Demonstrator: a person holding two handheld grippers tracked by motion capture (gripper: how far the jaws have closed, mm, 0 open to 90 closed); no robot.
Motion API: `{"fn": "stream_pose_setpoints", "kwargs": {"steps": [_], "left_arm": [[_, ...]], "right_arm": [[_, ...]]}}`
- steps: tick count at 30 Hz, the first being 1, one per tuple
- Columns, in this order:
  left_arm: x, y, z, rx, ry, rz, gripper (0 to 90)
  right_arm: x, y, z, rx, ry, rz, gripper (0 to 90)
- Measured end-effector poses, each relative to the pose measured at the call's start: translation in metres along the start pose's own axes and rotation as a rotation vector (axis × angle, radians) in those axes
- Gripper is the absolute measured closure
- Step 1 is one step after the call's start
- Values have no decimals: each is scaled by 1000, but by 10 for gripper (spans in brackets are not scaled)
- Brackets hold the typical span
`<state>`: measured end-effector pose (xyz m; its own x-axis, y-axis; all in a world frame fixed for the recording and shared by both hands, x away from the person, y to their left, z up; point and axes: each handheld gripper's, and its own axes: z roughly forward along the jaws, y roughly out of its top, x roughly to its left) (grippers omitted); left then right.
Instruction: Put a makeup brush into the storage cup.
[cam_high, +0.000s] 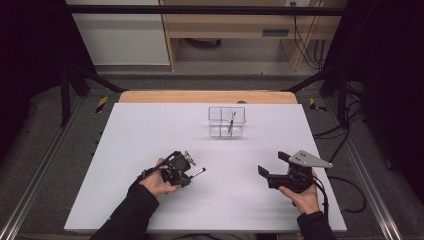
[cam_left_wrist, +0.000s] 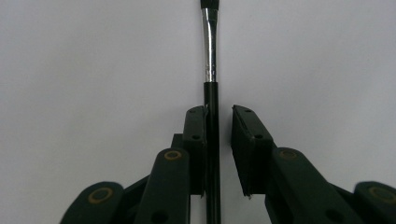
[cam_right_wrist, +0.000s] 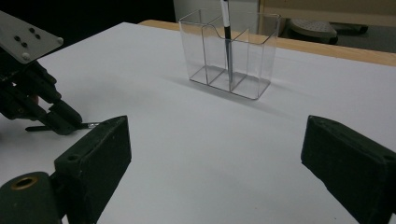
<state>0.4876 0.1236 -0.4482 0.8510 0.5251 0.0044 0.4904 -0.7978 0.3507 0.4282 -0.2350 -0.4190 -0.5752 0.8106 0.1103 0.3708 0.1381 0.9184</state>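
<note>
Seemingly a makeup brush (cam_left_wrist: 211, 70), black-handled with a silver ferrule, sits between the left hand-held gripper's (cam_left_wrist: 218, 122) narrowed jaws.

Left hand (cam_high: 156, 182) low at the near left, its tool (cam_left_wrist: 218, 121) pointing right; jaws nearly together, one pad touching what lies between them, the other just off. Right hand (cam_high: 302, 195) at the near right, its tool (cam_high: 272, 167) aimed left, jaws wide apart.
</note>
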Motion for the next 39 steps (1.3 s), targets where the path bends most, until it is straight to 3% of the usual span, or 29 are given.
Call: {"fn": "stream_pose_setpoints", "kwargs": {"steps": [13, 29, 35, 39], "left_arm": [[-2, 0, 0, -2, -4, -2, 836], [-2, 0, -1, -4, -5, 8, 839], [-4, -1, -7, -41, 3, 20, 839], [-4, -3, -16, -90, 16, 4, 839]], "right_arm": [[0, 0, 0, -1, -1, 0, 89], [1, 0, -1, -5, 3, 7, 91], [1, 1, -1, -8, 5, 9, 91], [0, 1, -2, -8, 4, 12, 91]]}}
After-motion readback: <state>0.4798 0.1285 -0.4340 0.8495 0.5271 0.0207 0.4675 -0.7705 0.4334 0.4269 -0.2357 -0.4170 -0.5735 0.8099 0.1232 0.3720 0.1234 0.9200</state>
